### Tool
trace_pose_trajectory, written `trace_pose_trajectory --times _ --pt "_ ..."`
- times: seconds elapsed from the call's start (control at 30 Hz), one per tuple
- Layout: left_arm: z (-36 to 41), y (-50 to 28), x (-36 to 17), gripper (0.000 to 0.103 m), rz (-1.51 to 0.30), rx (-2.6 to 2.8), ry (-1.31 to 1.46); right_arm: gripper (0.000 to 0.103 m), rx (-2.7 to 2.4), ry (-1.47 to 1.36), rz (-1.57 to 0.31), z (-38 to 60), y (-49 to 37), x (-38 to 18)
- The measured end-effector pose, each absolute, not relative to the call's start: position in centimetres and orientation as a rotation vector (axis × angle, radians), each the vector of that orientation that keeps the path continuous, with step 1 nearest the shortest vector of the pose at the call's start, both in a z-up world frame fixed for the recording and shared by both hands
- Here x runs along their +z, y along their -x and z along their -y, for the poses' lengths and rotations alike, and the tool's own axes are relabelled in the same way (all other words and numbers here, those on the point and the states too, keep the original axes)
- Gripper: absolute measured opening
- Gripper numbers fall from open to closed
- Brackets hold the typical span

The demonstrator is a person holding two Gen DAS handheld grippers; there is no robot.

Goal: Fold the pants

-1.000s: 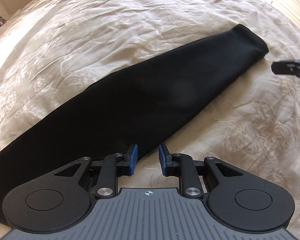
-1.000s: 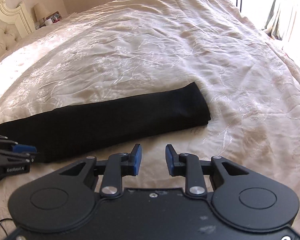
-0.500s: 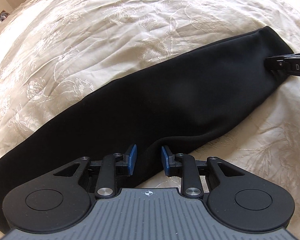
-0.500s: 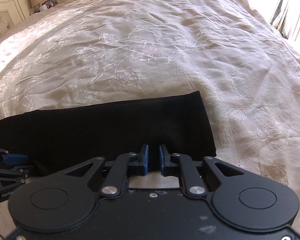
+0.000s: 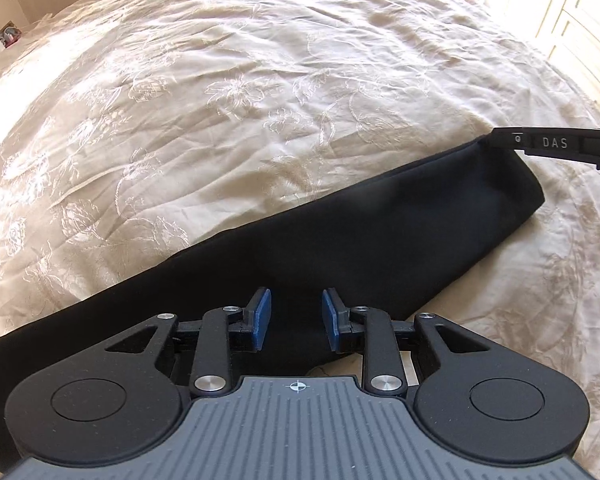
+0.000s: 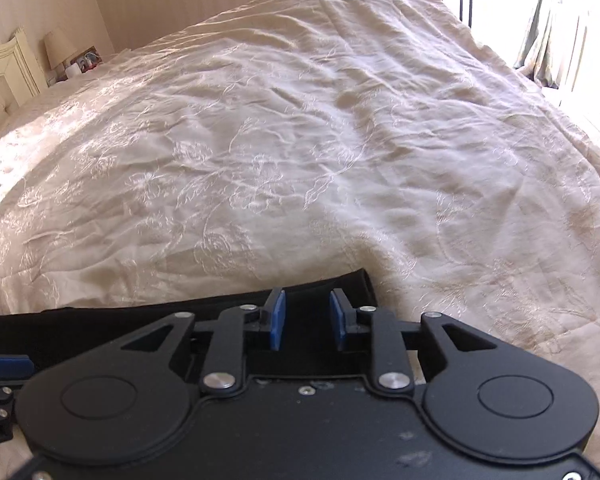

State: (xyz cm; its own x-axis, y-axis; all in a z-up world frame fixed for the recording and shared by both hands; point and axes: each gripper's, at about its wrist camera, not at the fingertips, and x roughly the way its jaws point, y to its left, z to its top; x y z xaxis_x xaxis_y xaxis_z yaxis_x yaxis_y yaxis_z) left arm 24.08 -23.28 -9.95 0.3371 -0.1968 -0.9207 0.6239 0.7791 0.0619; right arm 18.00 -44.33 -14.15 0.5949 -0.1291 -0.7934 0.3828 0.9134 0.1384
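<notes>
The black pants (image 5: pixel 340 240) look soft, limp and light, with nothing stiff in them, so they will probably sag and drape from any hold; a smooth knit like this may also slip if only 1 layer is pinched. The sensible places to take hold are the near long edge and the right end, catching all layers at once so that the band lifts evenly for the next fold.

They lie as 1 long, narrow band on the cream embroidered bedspread (image 5: pixel 260 100), near the front edge of the bed, running from near left to further right. The cloth is matte and even, with hardly a crease, and the right end is squared off.

The left gripper (image 5: pixel 296 320) is over the middle of the band at its near edge, its blue pads (image 5: pixel 260 318) apart with black fabric showing between them; whether the pads press on the cloth cannot be told. The right gripper (image 6: pixel 308 318) is at the right end (image 6: pixel 360 284), its jaws opening, black cloth visible between its pads (image 6: pixel 278 320) without being clamped.
</notes>
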Motion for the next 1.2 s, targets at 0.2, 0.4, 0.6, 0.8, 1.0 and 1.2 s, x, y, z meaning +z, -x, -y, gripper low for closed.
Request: trace_pose_trajectory --times 0.2,0.4,0.6,0.8,1.0,1.2 --pt "23.1 -24.7 -10.8 0.028 -1.13 -0.527 -0.441 0.03 -0.304 -0.271 -0.949 46.0 -19.8 -15.1" --pt "23.4 -25.0 -11.1 0.028 -1.127 -0.529 -0.464 0.009 -0.26 -0.282 -1.012 46.7 -20.3 -16.7" --pt "25.8 -25.9 -11.4 0.028 -1.106 -0.548 -0.484 0.009 -0.28 -0.318 -0.963 47.9 -21.3 -16.3" --pt "29.2 -26.3 -12.3 0.028 -1.102 -0.595 -0.516 0.03 -0.29 -0.42 -0.943 49.4 -20.2 -16.5" --pt "31.6 -26.7 -15.2 0.028 -1.147 -0.595 -0.572 0.04 -0.27 -0.567 -0.866 51.5 -16.2 -15.8" --pt "31.7 -26.6 -16.2 0.029 -1.146 -0.598 -0.601 0.045 -0.162 -0.562 -0.881 51.7 -15.7 -16.6"
